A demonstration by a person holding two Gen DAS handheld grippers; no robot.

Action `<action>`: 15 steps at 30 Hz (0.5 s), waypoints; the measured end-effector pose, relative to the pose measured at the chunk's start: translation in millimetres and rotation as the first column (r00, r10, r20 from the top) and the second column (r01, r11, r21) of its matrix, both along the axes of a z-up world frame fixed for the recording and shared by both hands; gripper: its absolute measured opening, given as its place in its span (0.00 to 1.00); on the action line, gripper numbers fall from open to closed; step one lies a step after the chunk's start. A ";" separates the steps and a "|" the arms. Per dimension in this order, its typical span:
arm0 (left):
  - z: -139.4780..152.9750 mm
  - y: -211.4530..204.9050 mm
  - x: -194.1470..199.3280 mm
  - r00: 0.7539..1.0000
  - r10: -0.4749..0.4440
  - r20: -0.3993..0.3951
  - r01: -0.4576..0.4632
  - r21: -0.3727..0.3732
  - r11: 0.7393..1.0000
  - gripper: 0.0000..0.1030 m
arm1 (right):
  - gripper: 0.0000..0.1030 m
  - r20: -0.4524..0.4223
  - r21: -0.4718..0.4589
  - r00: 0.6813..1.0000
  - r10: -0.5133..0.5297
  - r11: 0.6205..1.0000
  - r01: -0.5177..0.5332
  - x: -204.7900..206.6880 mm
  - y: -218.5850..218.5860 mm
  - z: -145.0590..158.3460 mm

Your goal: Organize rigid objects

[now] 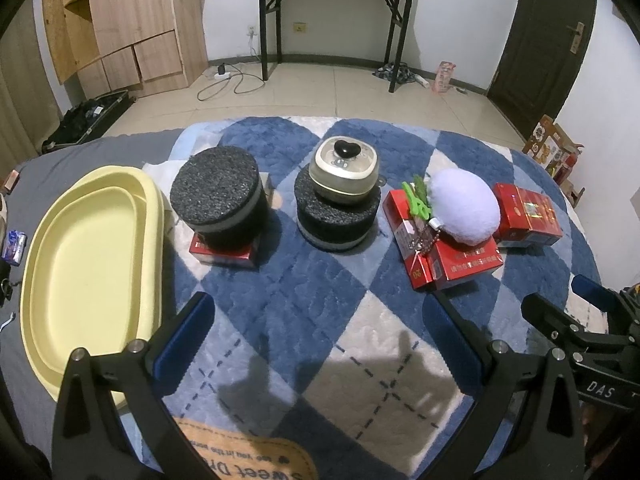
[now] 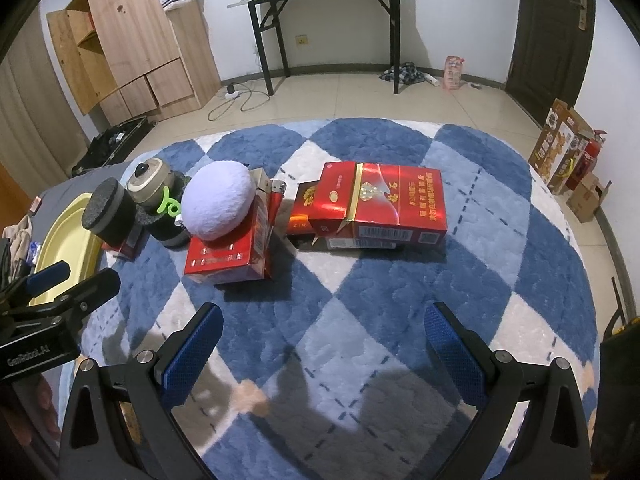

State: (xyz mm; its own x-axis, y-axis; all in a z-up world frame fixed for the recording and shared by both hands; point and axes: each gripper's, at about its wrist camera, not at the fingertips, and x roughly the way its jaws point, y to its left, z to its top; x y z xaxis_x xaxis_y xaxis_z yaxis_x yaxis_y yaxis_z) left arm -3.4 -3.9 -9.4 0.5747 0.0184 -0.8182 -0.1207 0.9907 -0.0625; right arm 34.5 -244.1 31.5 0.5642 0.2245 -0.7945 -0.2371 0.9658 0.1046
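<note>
On the blue-and-white rug, a yellow oval tray [image 1: 88, 264] lies at the left. A black foam cylinder [image 1: 218, 200] stands on a small red box. Right of it, a beige tin with a black heart [image 1: 344, 172] rests on a second foam disc [image 1: 340, 220]. A white plush ball [image 1: 466, 208] with a green clip and keychain sits on a red carton [image 1: 444, 248]; in the right wrist view the same ball [image 2: 218, 204] and a stack of red cigarette boxes [image 2: 380, 204] lie ahead. My left gripper [image 1: 320, 332] and right gripper [image 2: 324, 344] are both open and empty, short of the objects.
A black folding table [image 1: 332, 20], a wooden cabinet [image 1: 120, 24] and a dark door [image 1: 548, 36] stand beyond the rug. Cardboard boxes and a red fire extinguisher [image 2: 584, 160] are at the right wall. Small clutter lies left of the tray.
</note>
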 end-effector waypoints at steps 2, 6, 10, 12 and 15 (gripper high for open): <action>-0.5 0.2 -0.5 1.000 0.002 -0.001 -0.002 0.000 1.000 1.00 | 1.00 -0.003 -0.001 1.000 0.001 1.000 -0.001 -0.2 -0.3 -0.6; -2.7 1.4 0.7 1.000 0.005 -0.011 -0.005 -0.011 1.000 1.00 | 1.00 -0.003 -0.001 1.000 0.002 1.000 -0.002 0.4 0.0 -0.9; -2.6 2.1 1.1 1.000 0.005 -0.015 -0.005 -0.018 1.000 1.00 | 1.00 -0.007 -0.003 1.000 0.000 1.000 0.000 0.4 0.2 -2.1; 0.0 3.8 0.0 1.000 0.007 -0.004 -0.007 -0.024 1.000 1.00 | 1.00 -0.011 -0.004 1.000 -0.004 1.000 0.004 0.4 -0.1 -3.8; 4.5 9.6 -1.5 1.000 0.016 0.004 -0.016 -0.033 0.999 1.00 | 1.00 -0.017 -0.003 1.000 -0.015 1.000 0.015 0.6 -2.6 -5.4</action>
State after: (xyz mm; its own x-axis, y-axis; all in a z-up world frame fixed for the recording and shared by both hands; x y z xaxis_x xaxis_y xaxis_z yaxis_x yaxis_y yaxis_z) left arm -4.9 5.7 -4.8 0.5776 0.0011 -0.8163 -0.1366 0.9860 -0.0953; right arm 35.1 -246.7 26.1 0.5539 0.2135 -0.8047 -0.2207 0.9696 0.1054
